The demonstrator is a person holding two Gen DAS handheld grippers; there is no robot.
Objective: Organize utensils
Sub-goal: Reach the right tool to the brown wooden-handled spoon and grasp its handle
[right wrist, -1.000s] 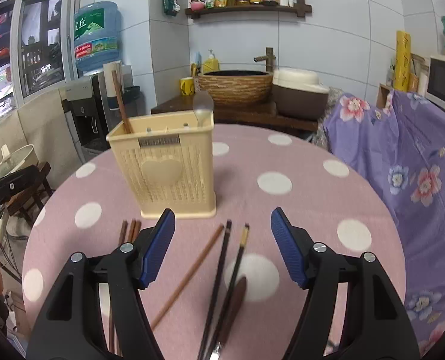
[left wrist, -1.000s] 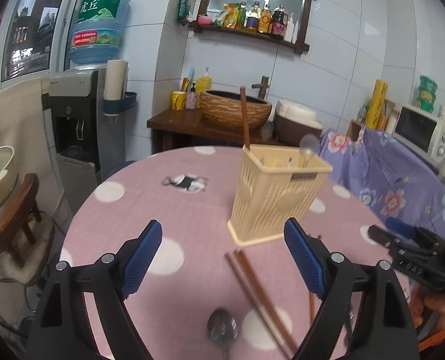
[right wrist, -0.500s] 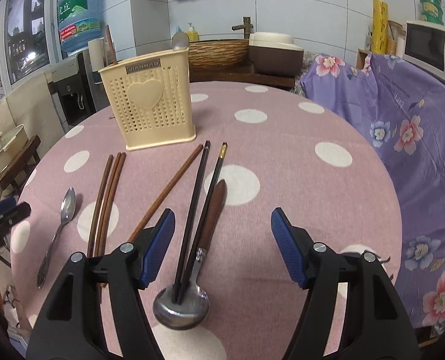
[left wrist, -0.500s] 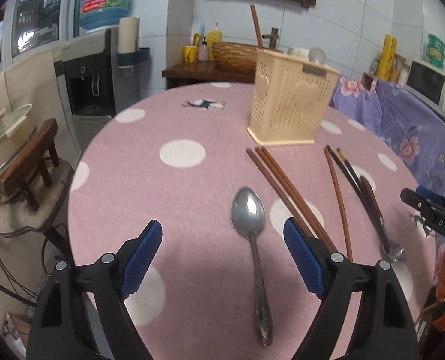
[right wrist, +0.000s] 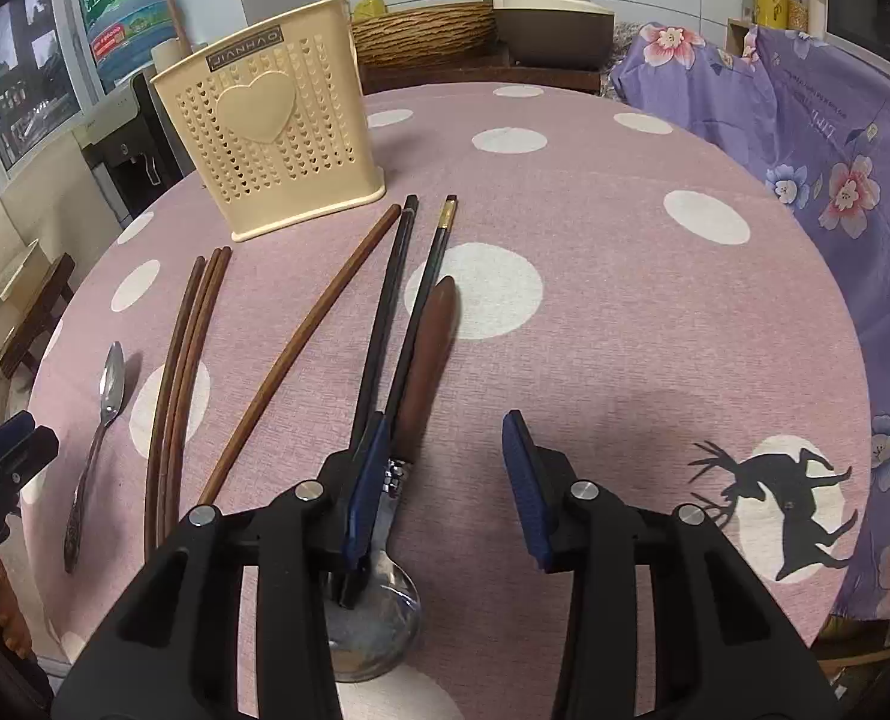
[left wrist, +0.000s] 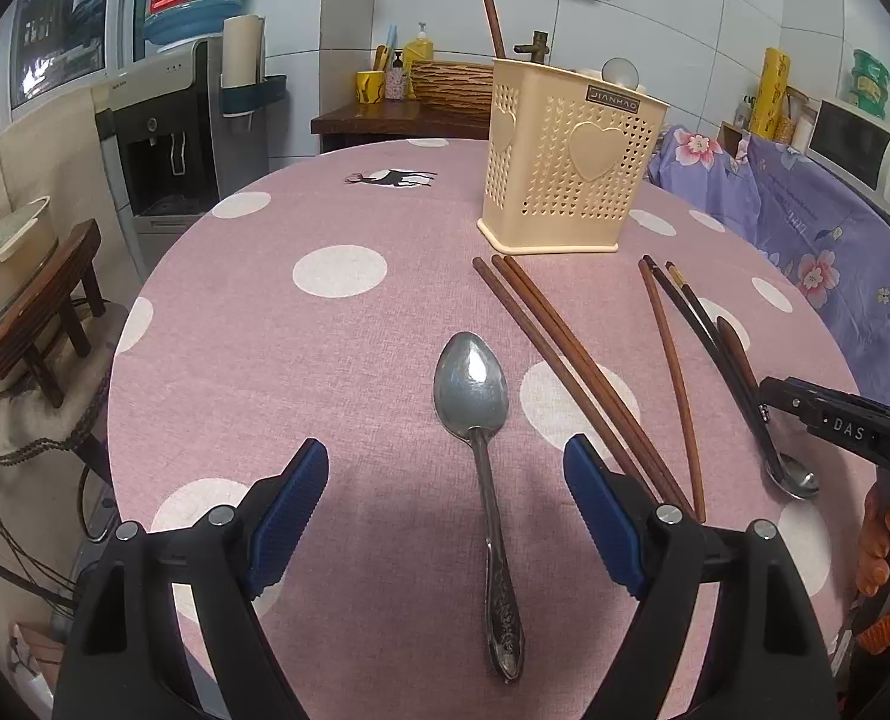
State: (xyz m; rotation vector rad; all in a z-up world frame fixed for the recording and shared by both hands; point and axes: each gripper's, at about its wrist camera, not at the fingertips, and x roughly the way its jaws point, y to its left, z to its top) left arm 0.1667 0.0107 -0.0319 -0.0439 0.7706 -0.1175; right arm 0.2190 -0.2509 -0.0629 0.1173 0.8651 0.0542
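Both grippers have dropped closer: the left gripper (left wrist: pixel 445 516), jaws wide and empty, straddles the steel spoon (left wrist: pixel 481 450) at lower centre; the right gripper (right wrist: pixel 442 486) gapes empty. Close squarely on the handle, then lift toward the holder (left wrist: pixel 568 162) on the counter (left wrist: pixel 325 360).

spoons (left wrist: pixel 475 396) and chopsticks (left wrist: pixel 571 360) lie flat before the upright cream holder (left wrist: pixel 571 162).

Colours and patterns, table and utensils

Table (left wrist: pixel 337 324): pink cloth, white polka dots, black deer prints. Utensil holder (left wrist: pixel 571 159): cream, heart perforations. Chopsticks (left wrist: pixel 571 360): reddish brown; black pair (right wrist: pixel 385 312) at centre frame. Spoon (left wrist: pixel 475 396): silver. Gripper pads (left wrist: pixel 289 510): blue on black.
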